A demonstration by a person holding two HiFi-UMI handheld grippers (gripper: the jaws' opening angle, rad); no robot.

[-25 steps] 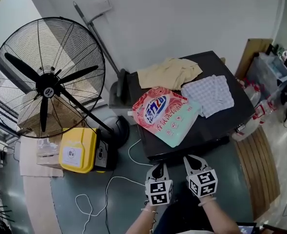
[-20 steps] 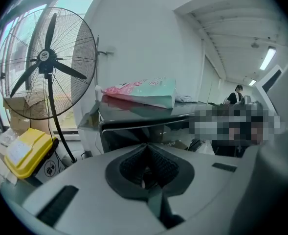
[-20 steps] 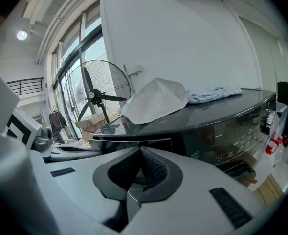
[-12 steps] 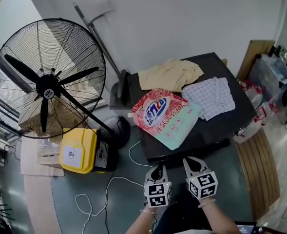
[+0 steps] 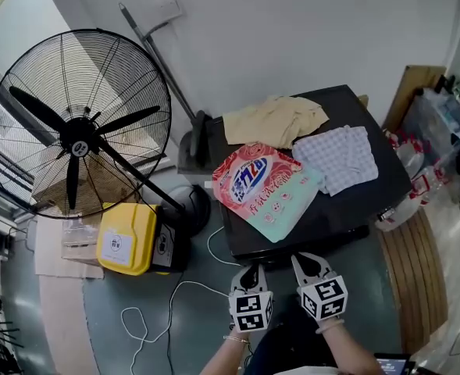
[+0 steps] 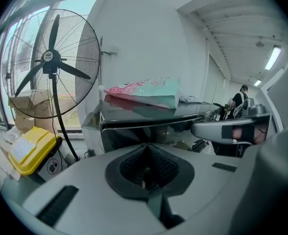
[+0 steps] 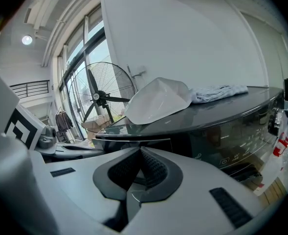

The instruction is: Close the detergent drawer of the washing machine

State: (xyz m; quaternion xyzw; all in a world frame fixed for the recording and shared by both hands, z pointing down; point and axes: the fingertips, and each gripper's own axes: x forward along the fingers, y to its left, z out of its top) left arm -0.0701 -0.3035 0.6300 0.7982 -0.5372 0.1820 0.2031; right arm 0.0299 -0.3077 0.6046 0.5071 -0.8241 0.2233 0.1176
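Observation:
The black washing machine stands ahead of me, seen from above. On its lid lie a pink and teal detergent bag, a yellow cloth and a checked cloth. Its dark front panel fills the middle of the left gripper view, and whether the drawer stands out from it I cannot tell. My left gripper is shut and holds nothing, a little short of the front's left end. My right gripper hangs beside it, also shut and holding nothing, facing the control panel.
A large pedestal fan stands at the left, its base by the machine's corner. A yellow canister and a white cable lie on the floor at the left. A wooden board and bottles are at the right.
The picture has drifted slightly. Both grippers stay shut in about the same place before the machine's front.

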